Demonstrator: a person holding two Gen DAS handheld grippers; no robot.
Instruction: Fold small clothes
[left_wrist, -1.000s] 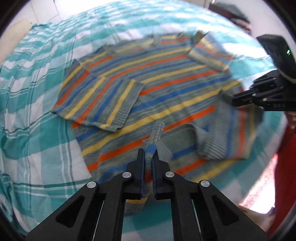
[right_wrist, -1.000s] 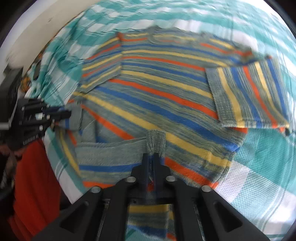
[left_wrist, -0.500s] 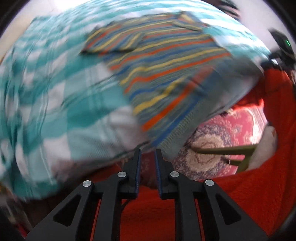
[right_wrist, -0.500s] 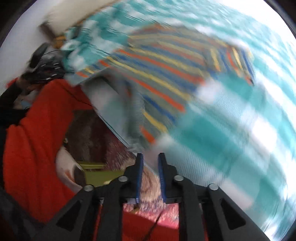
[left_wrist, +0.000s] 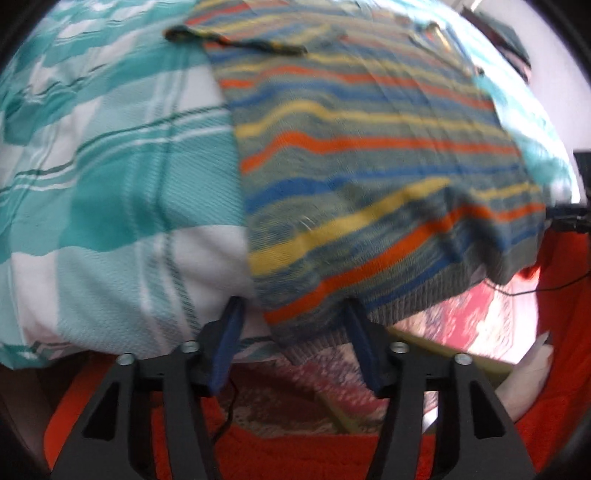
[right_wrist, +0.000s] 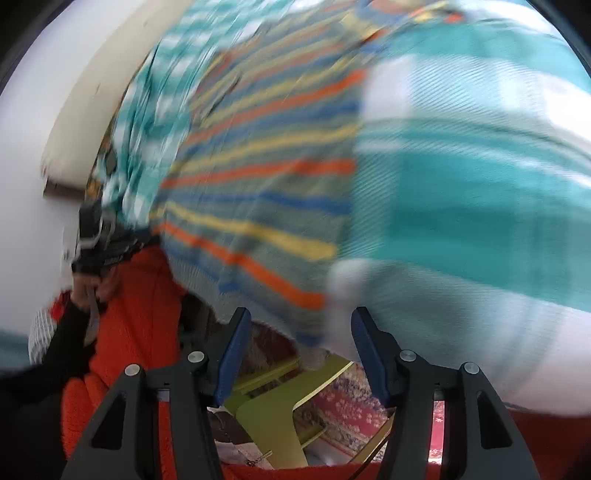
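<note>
One striped sweater overhanging bed edge

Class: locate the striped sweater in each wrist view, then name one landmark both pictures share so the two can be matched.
Left wrist view: the striped sweater fills the centre and upper right, its hem hanging over the bed edge by the open jaws.
Right wrist view: the striped sweater, blurred, runs from top centre down to the left-centre.
Shared landmark: the teal-and-white checked bedsheet under it.
</note>
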